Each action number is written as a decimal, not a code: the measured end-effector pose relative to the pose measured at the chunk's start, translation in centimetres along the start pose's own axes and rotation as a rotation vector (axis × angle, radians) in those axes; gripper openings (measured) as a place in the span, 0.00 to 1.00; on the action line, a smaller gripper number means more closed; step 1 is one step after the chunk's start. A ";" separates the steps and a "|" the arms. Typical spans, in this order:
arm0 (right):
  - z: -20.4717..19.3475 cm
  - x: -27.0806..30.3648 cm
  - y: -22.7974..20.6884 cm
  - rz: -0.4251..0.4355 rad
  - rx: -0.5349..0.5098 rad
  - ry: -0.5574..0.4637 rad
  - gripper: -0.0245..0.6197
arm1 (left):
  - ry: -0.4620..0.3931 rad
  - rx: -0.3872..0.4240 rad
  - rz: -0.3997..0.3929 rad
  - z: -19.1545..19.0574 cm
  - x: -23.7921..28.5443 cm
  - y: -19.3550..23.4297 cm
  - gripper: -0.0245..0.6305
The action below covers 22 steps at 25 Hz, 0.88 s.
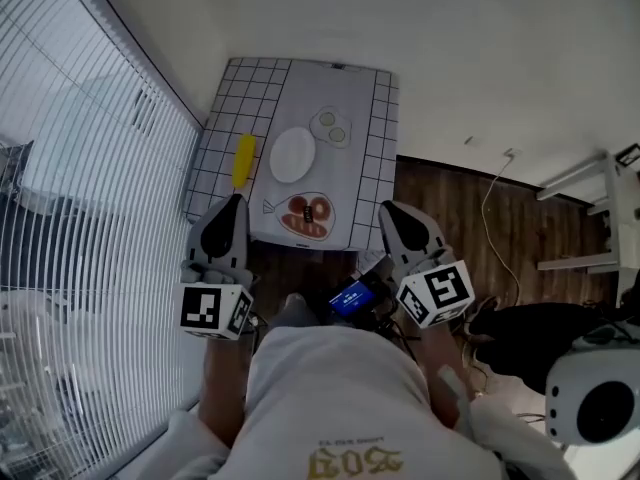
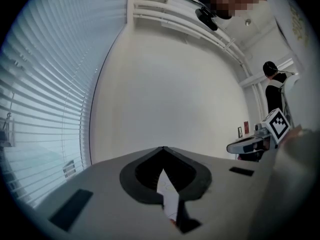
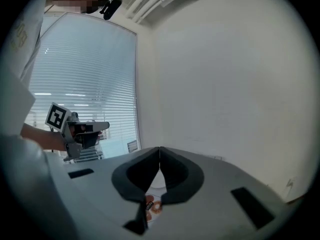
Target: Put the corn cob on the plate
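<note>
In the head view a yellow corn cob [image 1: 243,160] lies on the left side of a small table [image 1: 385,118], just left of an empty white plate [image 1: 292,154]. My left gripper [image 1: 235,202] hovers at the table's near left corner, shut with nothing in it. My right gripper [image 1: 386,212] hangs at the near right corner, also shut and empty. Both are well short of the cob. In the left gripper view the jaws [image 2: 163,149] meet at their tips; in the right gripper view the jaws [image 3: 159,149] do the same.
A placemat with a fish-shaped picture [image 1: 308,216] covers the table's near middle, and a drawing of eggs [image 1: 332,126] sits beyond the plate. Window blinds [image 1: 80,228] run along the left. Wooden floor, a cable [image 1: 492,193] and a white rack [image 1: 600,218] lie to the right.
</note>
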State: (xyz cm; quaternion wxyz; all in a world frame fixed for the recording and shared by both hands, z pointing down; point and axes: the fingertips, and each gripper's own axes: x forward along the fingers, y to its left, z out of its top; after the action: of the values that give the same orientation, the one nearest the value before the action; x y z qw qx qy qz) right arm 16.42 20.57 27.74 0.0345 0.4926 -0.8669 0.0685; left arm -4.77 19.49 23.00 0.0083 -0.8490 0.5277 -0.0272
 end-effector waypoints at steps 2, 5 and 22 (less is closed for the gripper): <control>-0.3 0.2 0.0 0.025 -0.004 0.001 0.05 | 0.005 -0.025 -0.016 -0.7 -0.1 -0.3 0.05; -0.1 0.7 -0.3 0.042 -0.028 0.002 0.05 | 0.017 -0.024 0.015 -1.6 0.1 -0.2 0.05; -1.2 8.4 -0.7 0.123 -0.089 0.082 0.05 | 0.108 -0.015 0.109 -5.8 4.7 4.3 0.05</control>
State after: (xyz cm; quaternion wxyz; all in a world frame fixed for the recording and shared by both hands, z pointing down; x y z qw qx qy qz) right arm 12.73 13.25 30.06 0.0874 0.4332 -0.8955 0.0522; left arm -6.84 13.48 28.75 -0.0250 -0.8162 0.5732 -0.0686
